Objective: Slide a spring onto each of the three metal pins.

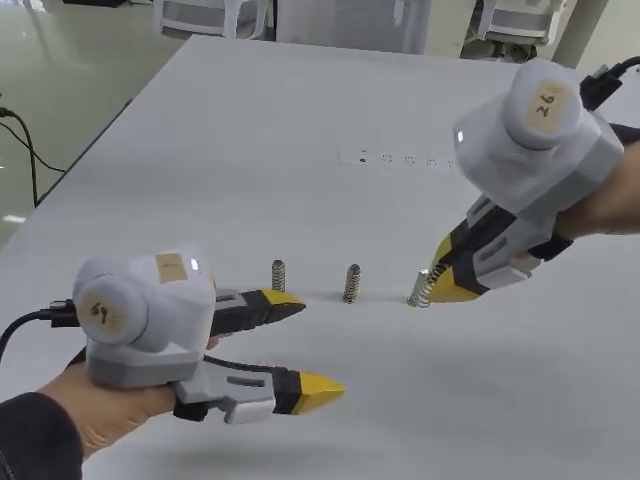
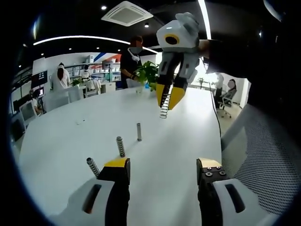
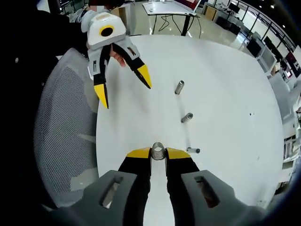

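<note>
The one loose spring (image 3: 158, 151) is clamped between the fingers of the right gripper (image 3: 158, 154). It is gripped near its upper end, so most of the coil hangs free past the yellow tips. In the left gripper view it dangles a little tilted with its lower mouth unobstructed, which looks like the reason for holding it so high. The bare pin (image 3: 193, 150) stands upright on the tabletop (image 1: 300, 150), just to one side of those fingertips in the right gripper view. The spring's lower end is near it, but I cannot tell whether it has caught the pin's tip. Further out from the fingers along the same row, the middle pin (image 3: 187, 117) and the end pin (image 3: 179, 87) each wear a spring, so two of the three seem done. The left gripper (image 1: 305, 345) hangs low at the other end of the row, its fingers spread wide and holding nothing, with the end pin near one fingertip. It appears to be kept back there so the row stays clear for the working side. The next move likely calls for squaring the coil to the pin before lowering — a tilted spring may snag on the tip or skate off beside it.
</note>
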Demonstrator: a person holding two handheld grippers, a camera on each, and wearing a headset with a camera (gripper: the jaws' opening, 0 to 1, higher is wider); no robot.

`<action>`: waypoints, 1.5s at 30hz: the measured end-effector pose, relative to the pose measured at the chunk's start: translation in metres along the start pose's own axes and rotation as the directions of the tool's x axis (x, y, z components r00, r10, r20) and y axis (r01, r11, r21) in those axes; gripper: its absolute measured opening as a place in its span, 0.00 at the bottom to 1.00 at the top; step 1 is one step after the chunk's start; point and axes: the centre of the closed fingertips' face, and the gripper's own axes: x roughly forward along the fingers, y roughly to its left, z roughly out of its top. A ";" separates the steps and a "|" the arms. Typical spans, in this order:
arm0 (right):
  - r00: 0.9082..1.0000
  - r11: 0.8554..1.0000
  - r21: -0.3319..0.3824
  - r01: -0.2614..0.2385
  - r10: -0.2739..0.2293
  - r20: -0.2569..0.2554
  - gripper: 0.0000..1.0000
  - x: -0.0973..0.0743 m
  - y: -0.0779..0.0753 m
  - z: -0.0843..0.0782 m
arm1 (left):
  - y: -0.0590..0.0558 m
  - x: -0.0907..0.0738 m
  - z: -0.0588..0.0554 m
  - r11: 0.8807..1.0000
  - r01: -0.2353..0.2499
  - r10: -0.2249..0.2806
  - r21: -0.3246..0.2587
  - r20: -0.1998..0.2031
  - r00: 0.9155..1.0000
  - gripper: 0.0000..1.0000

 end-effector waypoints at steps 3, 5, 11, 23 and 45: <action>1.000 1.000 0.016 0.008 -0.008 0.005 0.13 -0.002 -0.004 -0.002 | 0.004 -0.004 -0.005 1.000 -0.015 0.015 -0.010 -0.004 1.000 0.59; 1.000 1.000 0.026 0.013 -0.013 0.003 0.13 -0.002 -0.010 -0.006 | 0.008 -0.008 -0.009 0.999 -0.028 0.027 -0.019 -0.007 1.000 0.61; 1.000 0.999 0.040 0.019 -0.018 -0.003 0.13 0.000 -0.014 -0.009 | 0.020 -0.019 -0.015 0.996 -0.074 0.074 -0.039 -0.013 0.997 0.65; 0.999 0.998 0.058 0.037 -0.036 -0.019 0.13 0.004 -0.028 -0.012 | 0.037 -0.034 -0.018 0.987 -0.147 0.147 -0.060 -0.008 0.989 0.70; 0.993 0.993 0.083 0.087 -0.080 -0.082 0.13 0.027 -0.067 -0.025 | 0.053 -0.044 -0.021 0.978 -0.200 0.200 -0.056 -0.013 0.980 0.74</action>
